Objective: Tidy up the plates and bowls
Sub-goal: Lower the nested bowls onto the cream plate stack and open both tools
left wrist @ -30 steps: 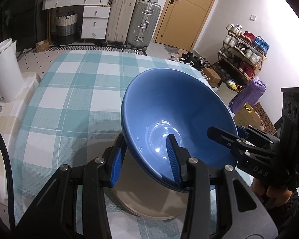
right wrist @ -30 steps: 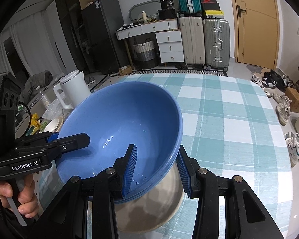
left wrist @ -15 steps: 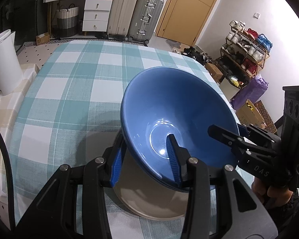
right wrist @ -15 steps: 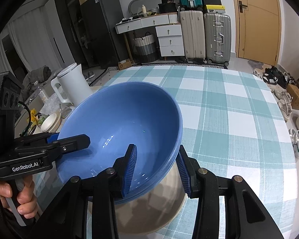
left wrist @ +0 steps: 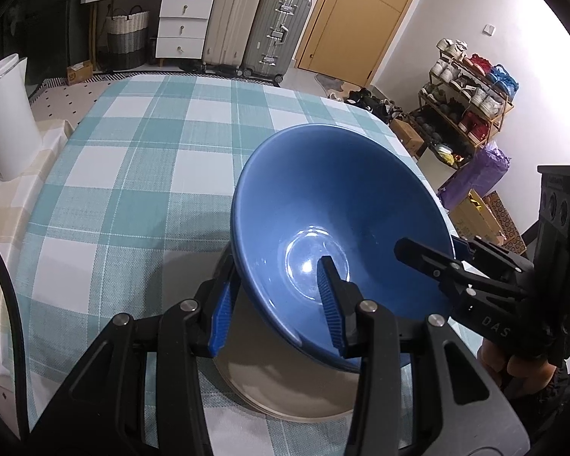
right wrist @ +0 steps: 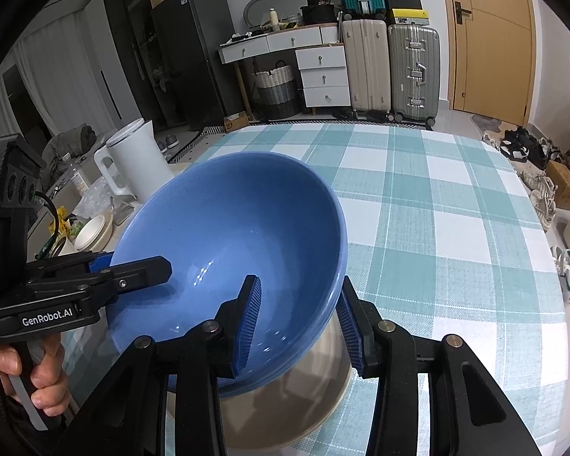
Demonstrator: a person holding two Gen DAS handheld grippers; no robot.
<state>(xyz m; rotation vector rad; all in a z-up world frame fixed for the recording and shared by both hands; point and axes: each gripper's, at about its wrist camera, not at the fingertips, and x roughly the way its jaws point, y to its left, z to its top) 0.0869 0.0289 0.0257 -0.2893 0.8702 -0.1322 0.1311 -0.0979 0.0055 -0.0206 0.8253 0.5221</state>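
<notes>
A large blue bowl (left wrist: 334, 205) (right wrist: 224, 228), seemingly two nested ones, is held just above a beige plate (left wrist: 285, 387) (right wrist: 285, 406) on the checked tablecloth. My left gripper (left wrist: 277, 304) straddles the bowl's near rim, one finger inside and one outside, shut on it. My right gripper (right wrist: 296, 323) grips the opposite rim the same way. Each gripper shows in the other's view, the right one in the left wrist view (left wrist: 456, 262), the left one in the right wrist view (right wrist: 106, 277).
A white kettle (right wrist: 133, 159) (left wrist: 3, 121) stands off the table's left side, with small white bowls (right wrist: 93, 228) near it. The teal checked table (right wrist: 437, 228) stretches away beyond the bowl. Suitcases, drawers and a shoe rack stand behind.
Both grippers with the blue bowl have drawn slightly back from the far end of the table and lowered a little toward the beige plate. The grips are unchanged.
</notes>
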